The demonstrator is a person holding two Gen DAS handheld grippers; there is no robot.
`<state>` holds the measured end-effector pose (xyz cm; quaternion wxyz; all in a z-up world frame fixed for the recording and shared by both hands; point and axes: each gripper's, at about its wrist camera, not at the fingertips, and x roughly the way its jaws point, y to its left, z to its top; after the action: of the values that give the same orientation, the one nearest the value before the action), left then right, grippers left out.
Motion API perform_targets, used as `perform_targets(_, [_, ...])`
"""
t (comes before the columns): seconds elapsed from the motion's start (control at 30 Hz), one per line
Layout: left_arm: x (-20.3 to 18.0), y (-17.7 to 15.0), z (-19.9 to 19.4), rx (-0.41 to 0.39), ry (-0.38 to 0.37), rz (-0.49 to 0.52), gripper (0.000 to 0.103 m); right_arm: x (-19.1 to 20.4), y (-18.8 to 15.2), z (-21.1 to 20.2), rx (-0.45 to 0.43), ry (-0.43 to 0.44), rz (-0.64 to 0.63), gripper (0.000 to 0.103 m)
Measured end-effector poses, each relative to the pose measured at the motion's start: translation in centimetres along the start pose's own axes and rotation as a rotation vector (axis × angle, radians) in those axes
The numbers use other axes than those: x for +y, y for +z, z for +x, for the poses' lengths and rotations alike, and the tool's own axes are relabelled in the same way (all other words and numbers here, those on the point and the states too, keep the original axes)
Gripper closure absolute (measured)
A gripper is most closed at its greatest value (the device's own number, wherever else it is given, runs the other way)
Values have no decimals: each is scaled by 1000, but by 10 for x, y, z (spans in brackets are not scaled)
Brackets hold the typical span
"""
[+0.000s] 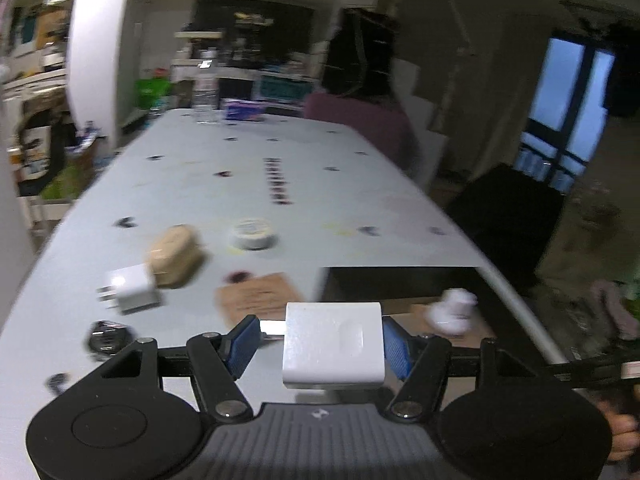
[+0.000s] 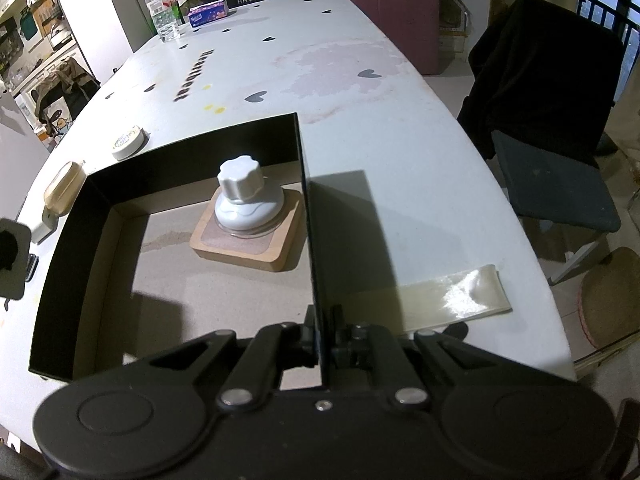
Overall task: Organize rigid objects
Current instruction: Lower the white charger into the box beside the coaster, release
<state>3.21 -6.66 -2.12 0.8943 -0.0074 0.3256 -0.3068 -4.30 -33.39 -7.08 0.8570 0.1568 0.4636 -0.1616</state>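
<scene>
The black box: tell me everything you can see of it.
The black box is an open, lidless, shallow tray with thin black walls and a brown cardboard-looking floor. It rests flat on the white table. Inside stands a wooden coaster carrying a white knobbed piece. The right gripper is shut on its right wall near the front corner.

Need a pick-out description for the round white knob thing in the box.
Start at the black-walled open box on the white table. Inside it lies one wooden square coaster, and the white knobbed suction piece stands on that. Nothing else in the box; it has a scalloped cap on a domed base.
</scene>
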Motion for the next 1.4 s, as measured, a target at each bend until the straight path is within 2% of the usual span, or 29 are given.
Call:
perform_targets(0.1, [-22, 4, 2, 19, -76, -19, 38, 0, 0, 0, 0, 1, 0, 97])
perform_targets(0.2, [-41, 9, 15, 79, -135, -73, 38, 0, 1, -1, 0, 0, -1, 97])
perform_targets(0.47, [-76, 3, 70, 249, -160, -197, 38, 0, 1, -1, 0, 2, 1, 97])
perform_targets(0.67, [-83, -5, 94, 314, -159, -255, 38, 1, 2, -2, 0, 2, 0, 97])
perform_targets(0.77, [-85, -7, 100, 330, -156, -270, 37, 1, 2, -2, 1, 2, 0, 97])
perform_targets(0.8, [-85, -8, 102, 335, -158, -275, 33, 2, 2, -2, 1, 2, 0, 97])
perform_targets(0.83, [-84, -9, 102, 336, -168, -285, 19, 1, 2, -2, 2, 2, 0, 97])
perform_targets(0.9, [-83, -10, 101, 336, -176, -290, 5, 2, 2, -2, 1, 0, -1, 97])
perform_targets(1.1, [-77, -7, 95, 331, -160, -261, 5, 1, 2, -1, 1, 1, -1, 97])
perform_targets(1.4, [-80, -2, 78, 304, -182, -209, 5, 2, 2, -1, 1, 1, -1, 97])
